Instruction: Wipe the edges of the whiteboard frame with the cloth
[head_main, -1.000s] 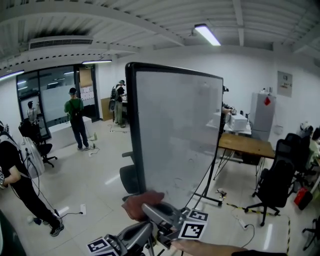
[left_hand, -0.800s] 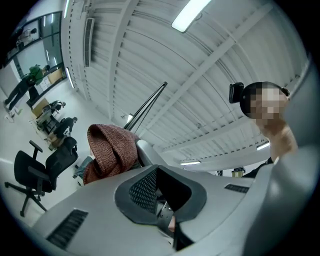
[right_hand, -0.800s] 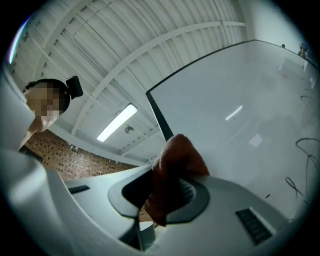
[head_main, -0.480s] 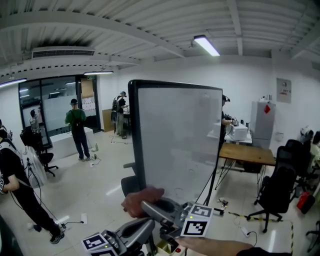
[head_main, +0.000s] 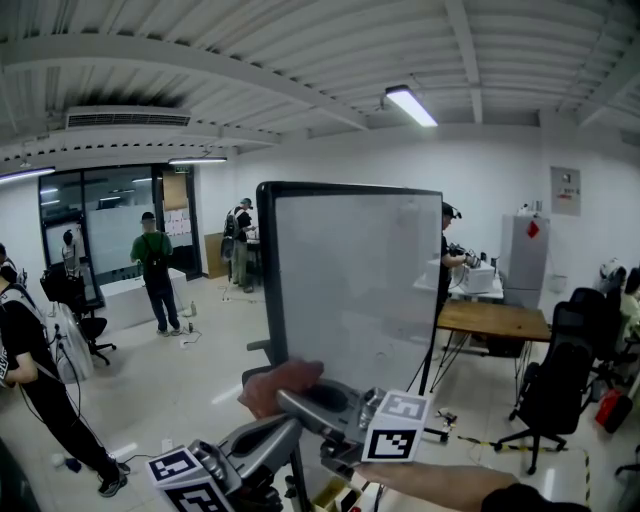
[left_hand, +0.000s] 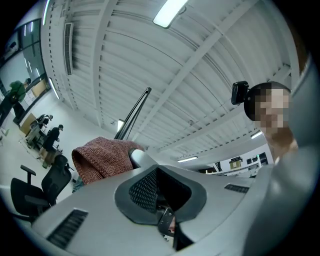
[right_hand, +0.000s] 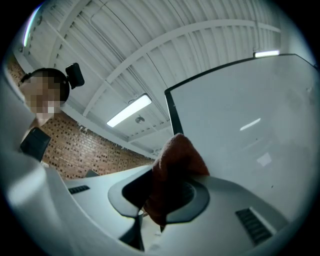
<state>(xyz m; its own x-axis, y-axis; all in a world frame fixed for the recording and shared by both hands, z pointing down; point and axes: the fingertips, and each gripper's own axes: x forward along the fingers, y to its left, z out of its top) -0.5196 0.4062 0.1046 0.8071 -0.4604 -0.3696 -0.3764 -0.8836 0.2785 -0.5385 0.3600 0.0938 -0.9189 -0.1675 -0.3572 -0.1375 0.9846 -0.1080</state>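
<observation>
Right hand-held gripper (right_hand: 167, 192) is clamping the reddish cloth (right_hand: 177, 165), holding it up by the lower left edge of the whiteboard frame (head_main: 268, 280), while left hand-held gripper (left_hand: 160, 200) is sitting closed, empty, just beside.

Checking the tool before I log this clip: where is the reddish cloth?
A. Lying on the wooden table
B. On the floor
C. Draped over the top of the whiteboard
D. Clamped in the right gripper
D: the right gripper view shows the cloth pinched between the fingers of the right gripper, with the whiteboard behind it.
</observation>
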